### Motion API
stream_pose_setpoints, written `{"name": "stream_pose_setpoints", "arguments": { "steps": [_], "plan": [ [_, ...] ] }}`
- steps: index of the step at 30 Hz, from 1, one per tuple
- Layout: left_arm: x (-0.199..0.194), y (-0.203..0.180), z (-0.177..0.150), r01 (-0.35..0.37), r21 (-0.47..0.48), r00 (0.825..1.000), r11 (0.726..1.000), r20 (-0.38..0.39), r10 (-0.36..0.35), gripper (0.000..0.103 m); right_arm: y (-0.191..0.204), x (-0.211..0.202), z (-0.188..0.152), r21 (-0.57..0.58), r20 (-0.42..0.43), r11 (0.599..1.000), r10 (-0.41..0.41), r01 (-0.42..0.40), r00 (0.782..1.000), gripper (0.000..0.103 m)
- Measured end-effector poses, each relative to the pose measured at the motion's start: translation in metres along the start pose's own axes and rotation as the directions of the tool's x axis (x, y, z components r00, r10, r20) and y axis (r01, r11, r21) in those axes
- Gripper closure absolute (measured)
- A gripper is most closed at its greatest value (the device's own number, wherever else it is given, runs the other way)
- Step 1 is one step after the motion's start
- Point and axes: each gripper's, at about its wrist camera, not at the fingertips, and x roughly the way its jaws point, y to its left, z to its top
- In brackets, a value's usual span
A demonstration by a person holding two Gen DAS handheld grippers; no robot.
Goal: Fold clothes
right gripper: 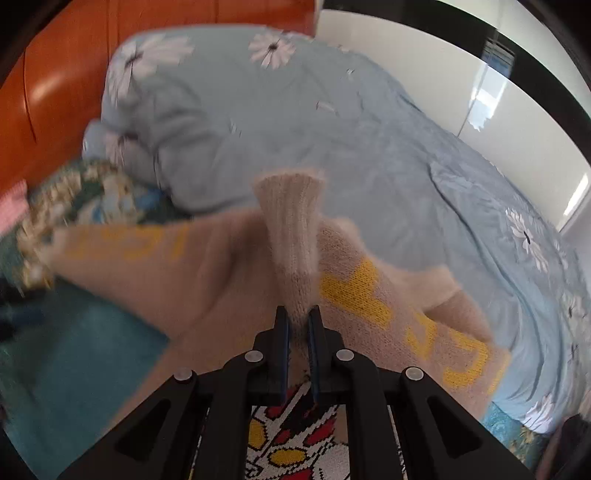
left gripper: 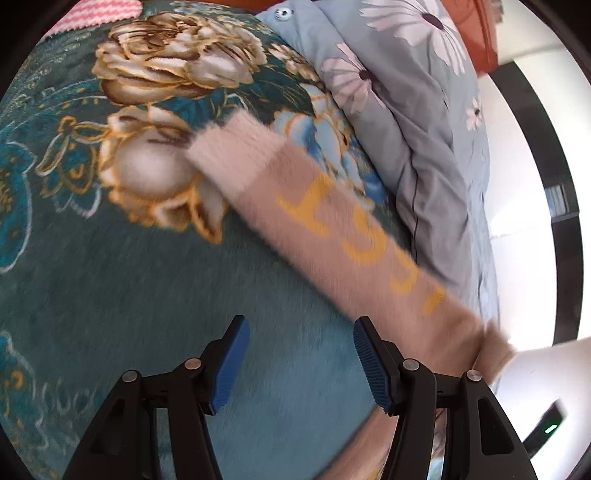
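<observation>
A fuzzy beige sweater with yellow lettering lies on a teal floral blanket (left gripper: 110,258). In the left wrist view one sleeve (left gripper: 314,221) stretches diagonally from its ribbed cuff (left gripper: 229,147) toward the lower right. My left gripper (left gripper: 299,365) is open and empty above the blanket, left of that sleeve. In the right wrist view my right gripper (right gripper: 298,325) is shut on the other sleeve's ribbed cuff (right gripper: 291,221), which stands up between the fingers over the sweater body (right gripper: 207,288). A red, yellow and white knit pattern (right gripper: 291,435) shows under the gripper.
A light blue duvet with white daisies (right gripper: 332,129) lies bunched beside the blanket; it also shows in the left wrist view (left gripper: 424,129). An orange headboard (right gripper: 55,74) stands behind. A pink knit item (left gripper: 99,14) lies at the blanket's far edge. White floor (left gripper: 524,184) lies beyond the bed.
</observation>
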Motion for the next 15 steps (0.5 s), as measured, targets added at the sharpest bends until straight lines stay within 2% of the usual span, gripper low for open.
{"name": "stream_pose_setpoints", "arguments": {
  "steps": [4,10,12,15],
  "plan": [
    [0.010,0.006,0.020,0.014,-0.052,1.000,0.999,0.016,-0.013,0.040,0.007,0.019,-0.005,-0.038,-0.035,0.999,-0.032,0.030,0.999,0.089],
    [0.033,0.021,0.039,0.062,-0.175,0.998,0.983,0.027,-0.058,0.040,0.006,0.007,-0.005,-0.022,-0.035,0.998,0.066,-0.067,0.997,0.078],
    [0.036,0.027,0.043,0.095,-0.217,0.995,0.972,0.048,-0.087,0.040,0.004,0.004,-0.005,-0.014,-0.038,0.995,0.099,-0.100,0.994,0.077],
    [0.039,0.035,0.047,0.145,-0.271,0.988,0.952,0.086,-0.126,0.040,-0.008,-0.009,-0.006,0.030,-0.015,0.994,0.102,-0.101,0.995,0.077]
  ]
}}
